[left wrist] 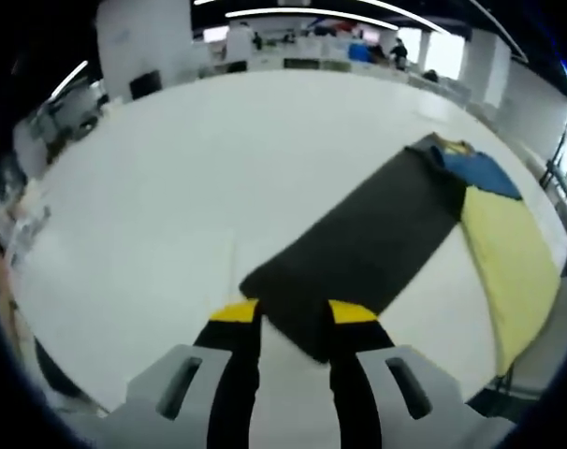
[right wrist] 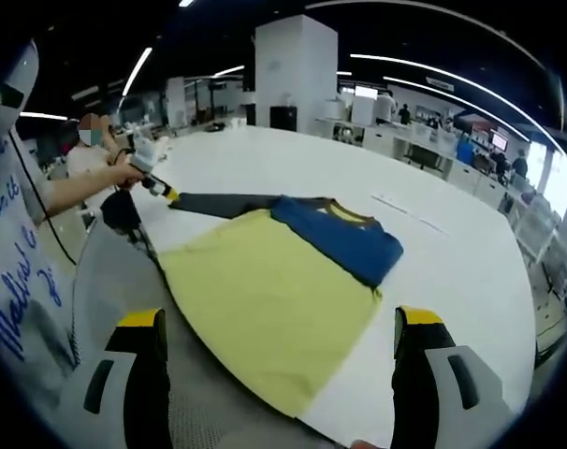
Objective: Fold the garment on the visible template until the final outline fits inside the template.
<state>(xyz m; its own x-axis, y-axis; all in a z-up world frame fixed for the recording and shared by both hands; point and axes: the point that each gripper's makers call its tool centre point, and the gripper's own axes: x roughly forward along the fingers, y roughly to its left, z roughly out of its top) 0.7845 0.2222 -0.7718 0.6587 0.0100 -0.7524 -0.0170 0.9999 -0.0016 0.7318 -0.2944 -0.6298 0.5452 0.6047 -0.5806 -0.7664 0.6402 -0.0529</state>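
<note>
Yellow, blue and dark grey fabric of a colour-block shirt [right wrist: 274,281] lying flat on a large white tabletop [right wrist: 452,253], yellow body panel nearest the table edge, blue shoulder panel [right wrist: 344,238] beyond it, yellow neckline just showing at the collar. Long dark grey sleeve [left wrist: 368,243] stretching out straight from the blue panel across the bare white surface. No marked template outline distinguishable on the table in either view.

Left gripper [left wrist: 295,313], black jaws with yellow tips, reaching over the cuff end of the dark sleeve in the left gripper view; jaws standing apart, one tip on each side of the cuff corner, cloth lying between them; grip on the fabric not confirmable, contact with the cloth impossible to judge. Same gripper appearing far off in the right gripper view [right wrist: 157,185], held in a person's hand [right wrist: 129,171] at the sleeve's far end.

Right gripper [right wrist: 279,323], matching black jaws with yellow tips, hovering above the near edge of the table in the right gripper view; jaws spread wide, holding nothing, yellow panel visible in the gap between them.

White pillar [right wrist: 296,70] and office desks [right wrist: 424,140] standing well beyond the table, under long ceiling strip lights [right wrist: 452,75].
</note>
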